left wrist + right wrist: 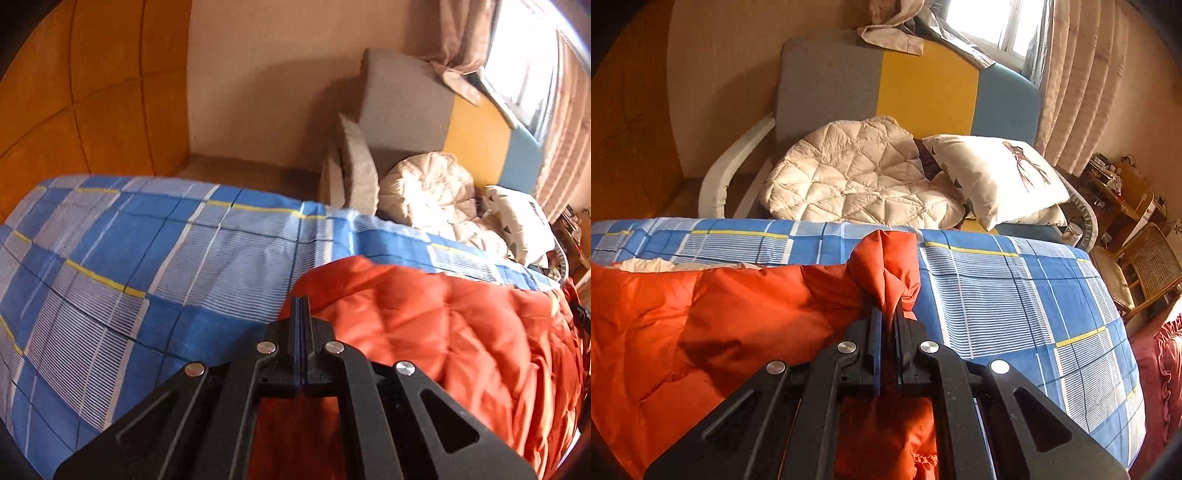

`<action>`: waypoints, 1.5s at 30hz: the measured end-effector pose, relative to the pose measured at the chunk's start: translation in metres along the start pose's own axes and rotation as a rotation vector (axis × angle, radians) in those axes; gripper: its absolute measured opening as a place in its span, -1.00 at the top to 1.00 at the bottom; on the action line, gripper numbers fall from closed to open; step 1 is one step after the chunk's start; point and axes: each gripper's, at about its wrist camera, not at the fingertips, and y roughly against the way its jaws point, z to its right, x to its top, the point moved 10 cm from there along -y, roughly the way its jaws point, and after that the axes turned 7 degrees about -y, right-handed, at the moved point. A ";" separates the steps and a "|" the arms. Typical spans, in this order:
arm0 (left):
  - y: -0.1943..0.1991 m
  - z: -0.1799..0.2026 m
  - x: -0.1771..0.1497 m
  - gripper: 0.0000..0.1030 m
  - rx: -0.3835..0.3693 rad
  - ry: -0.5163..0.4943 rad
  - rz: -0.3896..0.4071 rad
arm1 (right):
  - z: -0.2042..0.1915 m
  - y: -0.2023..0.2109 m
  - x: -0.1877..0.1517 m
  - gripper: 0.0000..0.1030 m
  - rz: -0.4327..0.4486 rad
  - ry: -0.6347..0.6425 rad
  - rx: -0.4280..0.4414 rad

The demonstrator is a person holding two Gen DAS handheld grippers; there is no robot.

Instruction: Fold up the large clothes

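Blue, white and yellow checked bedsheet covers the work surface, a bed seen in both wrist views. An orange quilted garment lies spread on the sheet, filling the right part of the left wrist view and the left part of the right wrist view. Its fabric is puffy, stitched into panels and creased. A pale lining shows at its far edge in the right wrist view.

Left gripper: jaws pressed together with only a thin blue line between the pads, positioned at the garment's edge where orange fabric meets the sheet. Whether any cloth is pinched between the pads cannot be determined.

Right gripper: jaws narrow, clamped on a bunched fold of the orange garment, which rises in a knot above the fingertips and also hangs below the linkage.

Beyond the bed stands an armchair with a grey, yellow and blue back. A cream quilted jacket and a white printed cushion rest on its seat. Curtains hang beside a bright window. A wicker chair stands at the right of the right wrist view.

Garment outline, sleeves and collar are not distinguishable. Small items on the wooden shelf at far right are too small to identify.
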 end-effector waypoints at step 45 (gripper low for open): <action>0.038 0.125 -0.021 0.03 -0.042 -0.131 0.117 | -0.106 0.056 -0.029 -0.17 0.093 -0.063 0.185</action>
